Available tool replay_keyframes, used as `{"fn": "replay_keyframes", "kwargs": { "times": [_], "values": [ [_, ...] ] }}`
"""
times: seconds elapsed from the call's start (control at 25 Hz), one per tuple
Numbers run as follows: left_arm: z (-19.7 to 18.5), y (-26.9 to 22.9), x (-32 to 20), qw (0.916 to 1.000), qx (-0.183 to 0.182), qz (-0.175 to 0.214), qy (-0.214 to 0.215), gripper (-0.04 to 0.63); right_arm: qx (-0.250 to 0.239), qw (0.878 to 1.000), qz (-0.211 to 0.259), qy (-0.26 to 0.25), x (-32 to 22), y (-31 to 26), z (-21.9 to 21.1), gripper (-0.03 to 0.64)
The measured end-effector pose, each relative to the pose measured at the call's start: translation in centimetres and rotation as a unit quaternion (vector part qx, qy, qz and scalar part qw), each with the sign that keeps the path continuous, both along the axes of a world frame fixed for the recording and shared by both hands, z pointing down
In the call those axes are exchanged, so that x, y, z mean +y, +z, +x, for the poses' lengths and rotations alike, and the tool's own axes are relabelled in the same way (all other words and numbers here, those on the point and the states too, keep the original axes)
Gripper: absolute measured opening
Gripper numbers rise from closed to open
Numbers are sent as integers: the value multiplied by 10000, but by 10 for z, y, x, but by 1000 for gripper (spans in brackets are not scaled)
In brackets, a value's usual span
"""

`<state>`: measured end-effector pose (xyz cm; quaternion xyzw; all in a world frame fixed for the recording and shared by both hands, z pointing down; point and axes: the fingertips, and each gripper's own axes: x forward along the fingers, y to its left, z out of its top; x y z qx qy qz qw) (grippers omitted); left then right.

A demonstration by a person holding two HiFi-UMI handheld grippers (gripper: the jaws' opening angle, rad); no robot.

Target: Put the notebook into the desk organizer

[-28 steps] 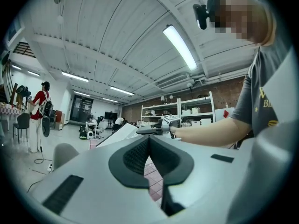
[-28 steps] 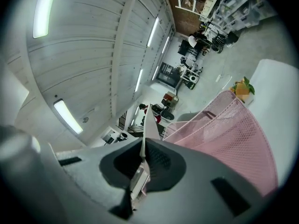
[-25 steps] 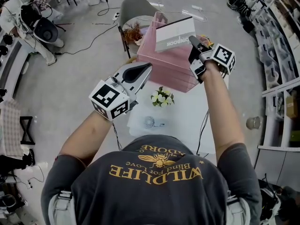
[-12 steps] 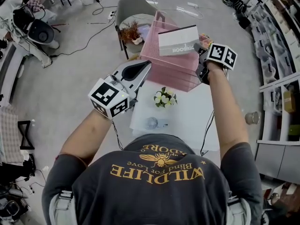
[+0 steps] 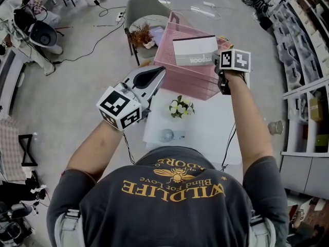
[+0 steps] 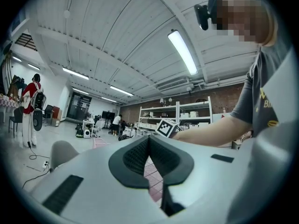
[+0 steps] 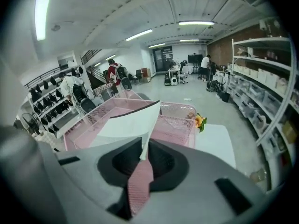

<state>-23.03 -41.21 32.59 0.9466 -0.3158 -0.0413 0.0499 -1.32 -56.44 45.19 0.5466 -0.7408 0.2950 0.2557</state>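
The notebook [image 5: 194, 50] is grey and white. It hangs tilted over the top of the pink wire-mesh desk organizer [image 5: 185, 81] at the table's far end. My right gripper [image 5: 219, 60] is at its right edge. In the right gripper view a corner of the notebook [image 7: 133, 120] is still pinched between the jaws of that gripper [image 7: 142, 158], which are opening. Pink organizer mesh [image 7: 180, 125] shows below the cover. My left gripper [image 5: 162, 72] hovers shut and empty to the organizer's left, well apart from it. In the left gripper view the left gripper [image 6: 150, 146] holds nothing.
A small bunch of white flowers [image 5: 178, 107] and a small round object [image 5: 167, 135] lie on the white table [image 5: 211, 133] near me. A grey chair [image 5: 146, 6] and a dried plant [image 5: 144, 36] stand beyond the organizer. Shelving [image 5: 308, 86] lines the right side.
My right gripper has carried the notebook a little to the right and down onto the organizer's top, and the notebook lies flatter. The left gripper has stayed in place.
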Motion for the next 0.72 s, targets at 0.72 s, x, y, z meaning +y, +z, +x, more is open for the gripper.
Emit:
{"fn": "replay_keyframes", "kwargs": {
  "times": [0.72],
  "values": [
    [8, -2, 9, 10000, 16, 27, 0, 0, 557, 9979, -264, -220, 12, 8, 18, 253]
  ]
}}
